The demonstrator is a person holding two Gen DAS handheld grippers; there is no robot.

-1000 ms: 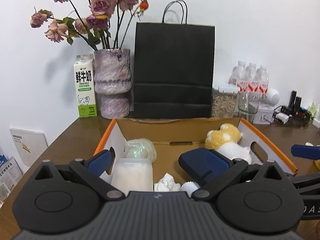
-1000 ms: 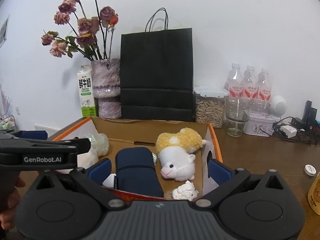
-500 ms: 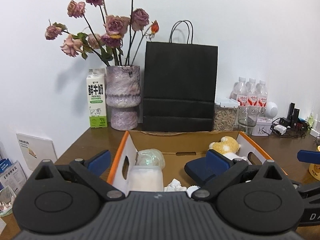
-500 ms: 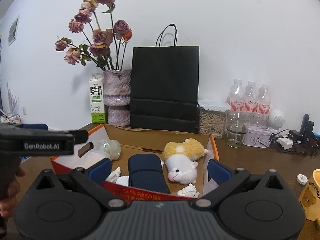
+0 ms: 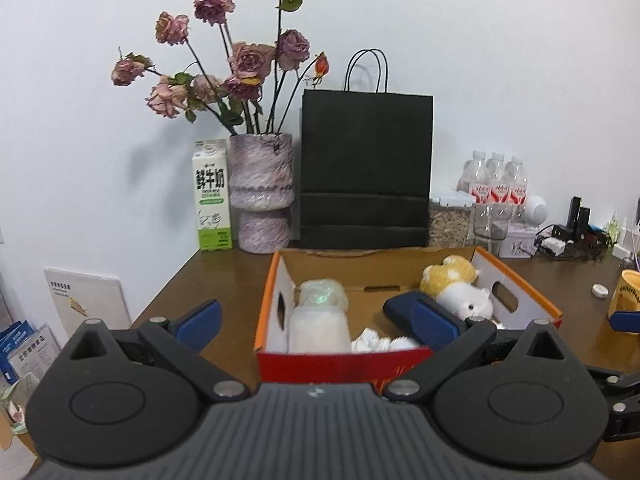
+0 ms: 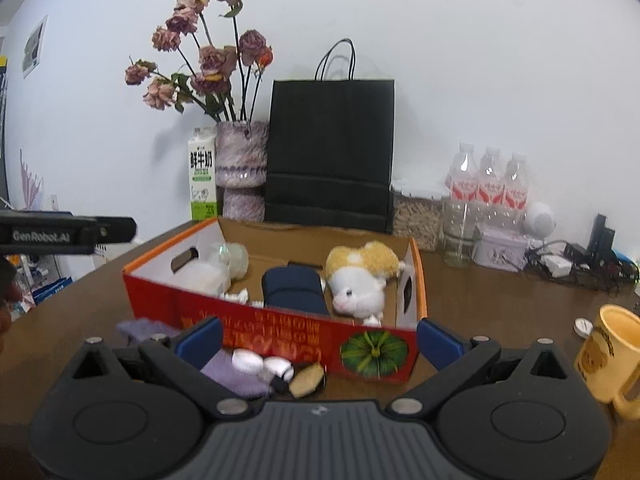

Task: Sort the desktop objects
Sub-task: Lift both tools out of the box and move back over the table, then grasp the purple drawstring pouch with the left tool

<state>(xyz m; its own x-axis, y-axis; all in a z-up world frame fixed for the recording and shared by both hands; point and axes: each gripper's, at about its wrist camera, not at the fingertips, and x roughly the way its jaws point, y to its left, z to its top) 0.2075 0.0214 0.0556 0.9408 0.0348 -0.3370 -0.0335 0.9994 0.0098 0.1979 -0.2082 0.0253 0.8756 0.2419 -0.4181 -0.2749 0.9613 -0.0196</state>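
An open cardboard box (image 5: 344,364) with a red front wall and orange rim sits on the brown table. It holds a yellow-and-white plush toy (image 5: 456,284), a navy case (image 5: 400,308), a white plastic-wrapped jar (image 5: 318,320) and crumpled paper (image 5: 370,340). My left gripper (image 5: 316,322) hangs open and empty in front of the box. My right gripper (image 6: 320,340) is also open and empty, just short of the box (image 6: 280,324). Below it, in front of the box, lie a purple cloth (image 6: 236,372), small white pieces (image 6: 246,360) and a brown item (image 6: 306,376).
A yellow mug (image 6: 608,356) and a small cap (image 6: 583,326) stand right of the box. Along the wall are a milk carton (image 5: 212,196), a vase of dried roses (image 5: 262,192), a black paper bag (image 5: 366,168), a seed jar (image 6: 418,216), water bottles (image 6: 488,184) and cables (image 6: 568,260).
Both grippers have drawn back from over the box, so its red front wall and the items before it now show. Both stayed open.
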